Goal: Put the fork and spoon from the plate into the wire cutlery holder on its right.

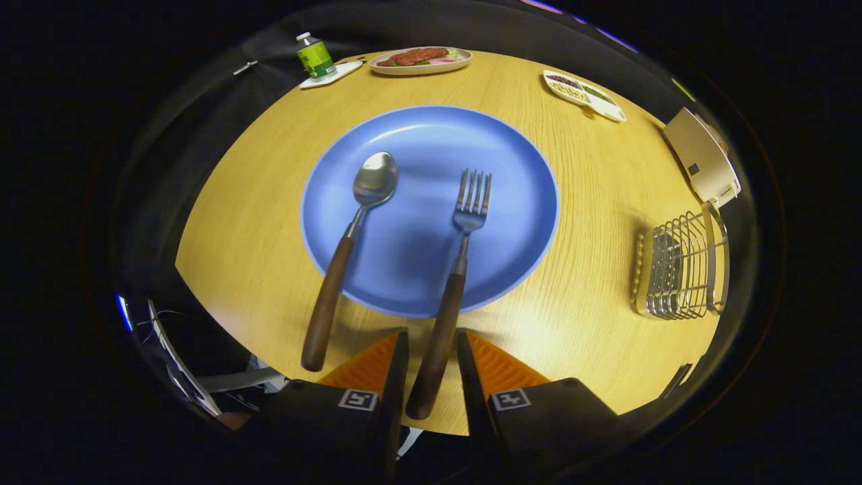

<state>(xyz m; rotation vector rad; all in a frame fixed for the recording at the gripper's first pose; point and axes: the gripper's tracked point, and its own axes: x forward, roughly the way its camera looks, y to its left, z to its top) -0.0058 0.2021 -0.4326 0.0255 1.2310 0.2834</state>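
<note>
the spoon (350,242) has a shiny bowl and a long brown handle. it lies on the left of the blue plate (512,162), handle poking off onto the bench (592,202). the fork (454,269) looks the same, its handle lying between the fingers (433,367), which stand a little open beside it. the wire cutlery holder (683,269) sits far right, partly cut off.

The plate (431,145) just ahead of the gripper (432,367) is plain matte blue, on a desk (592,222) of pale yellow wood grain. The spoon (350,249) and the fork (452,283), whose handle runs between the gripper's parted fingers, pair silver metal with dark brown handles. Off to the right, the wire cutlery holder (680,269) is silvery. Far beyond, a small bottle (314,55) wears a green label.
</note>
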